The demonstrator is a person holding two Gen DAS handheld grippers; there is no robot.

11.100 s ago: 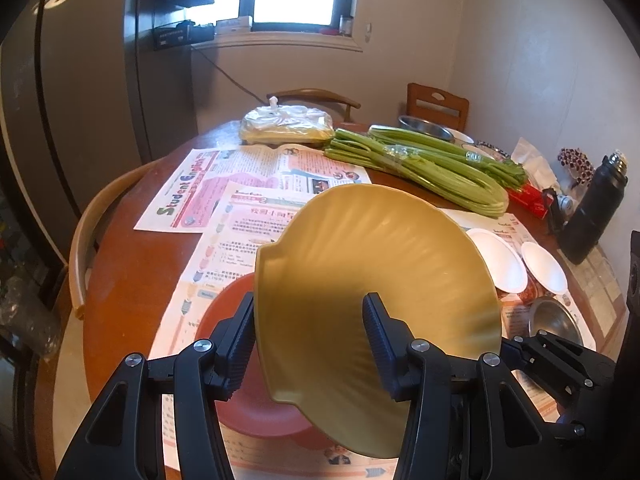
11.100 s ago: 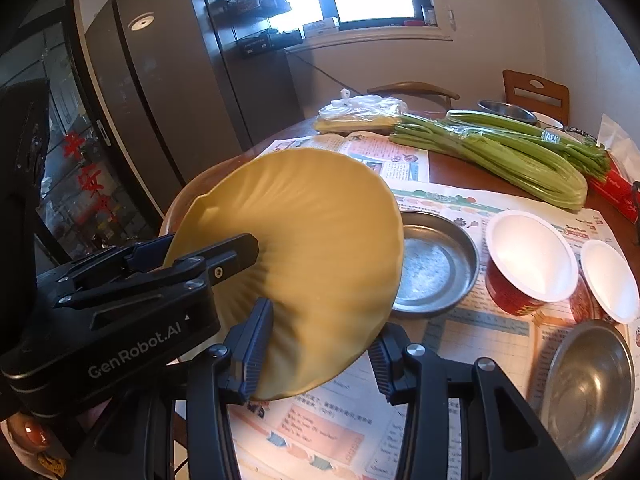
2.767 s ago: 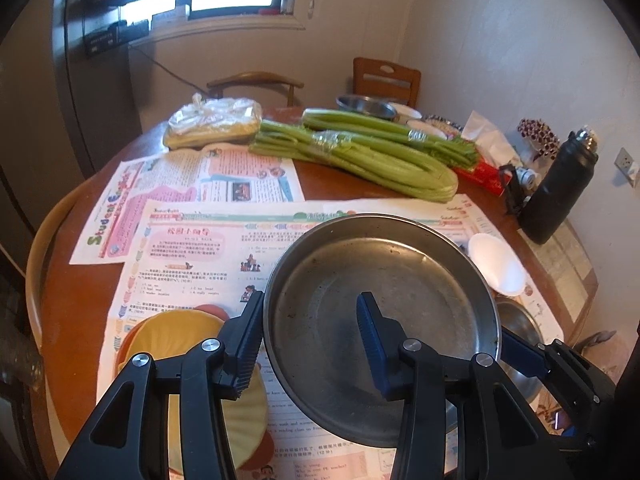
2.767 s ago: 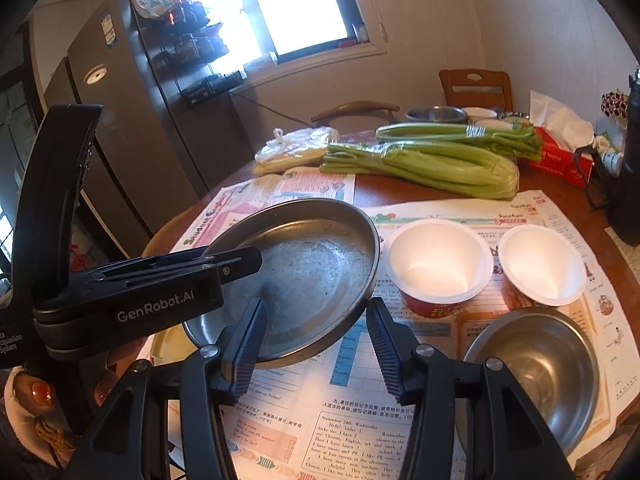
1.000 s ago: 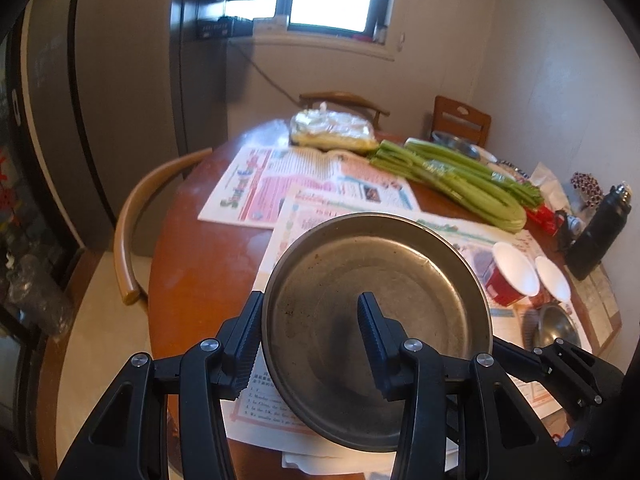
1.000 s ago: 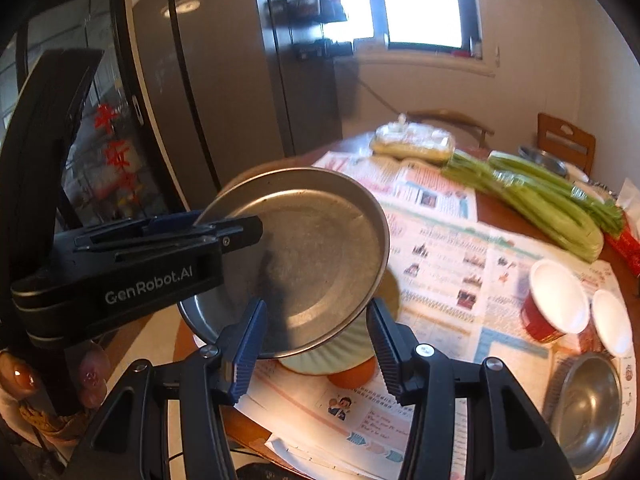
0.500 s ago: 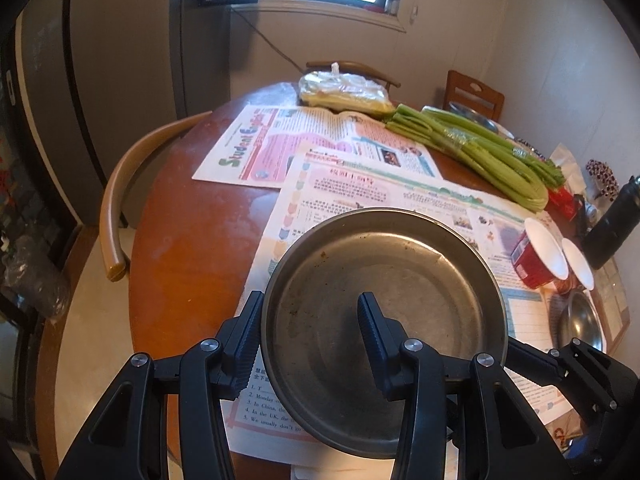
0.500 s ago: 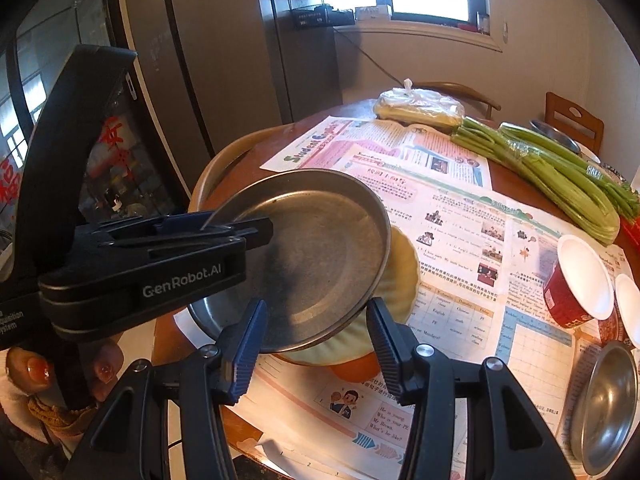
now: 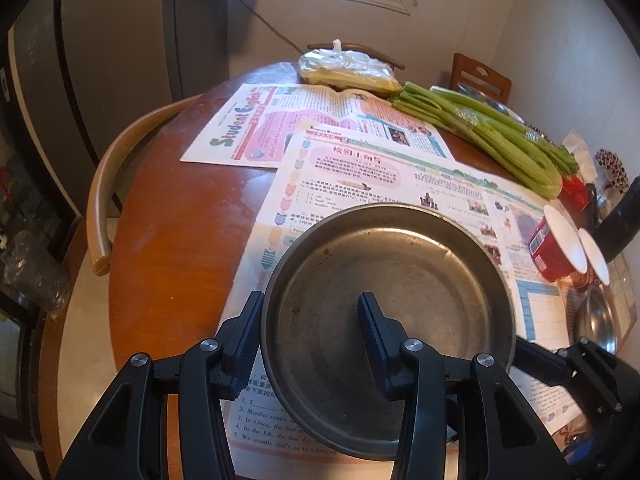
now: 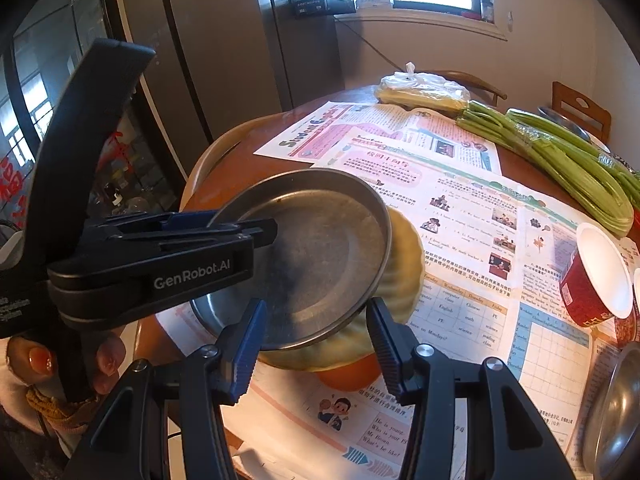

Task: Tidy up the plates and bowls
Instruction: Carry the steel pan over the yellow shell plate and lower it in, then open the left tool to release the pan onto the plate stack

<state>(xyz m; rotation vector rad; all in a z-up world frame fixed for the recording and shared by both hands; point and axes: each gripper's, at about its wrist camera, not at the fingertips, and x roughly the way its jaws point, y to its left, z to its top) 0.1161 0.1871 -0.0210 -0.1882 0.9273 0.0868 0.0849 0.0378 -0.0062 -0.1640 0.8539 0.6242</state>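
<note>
Presently, steel plate [image 10: 320,256] is hanging tilted just over the yellow scalloped plate [image 10: 404,256] on the orange plate [image 10: 348,376]; left gripper [image 9: 310,322] and right gripper [image 10: 316,322] are each clamping its rim, above newspapers [image 9: 384,164] covering the round wooden table [image 9: 172,248].

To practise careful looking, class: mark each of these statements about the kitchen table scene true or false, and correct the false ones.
1. Both grippers hold the steel plate. True: the left gripper and right gripper each clamp its rim.
2. The steel plate hangs over a blue plate. False: a yellow plate lies under it.
3. The celery lies on the table's far side. True.
4. The red paper cup is full of soup. False: its white inside looks empty.
</note>
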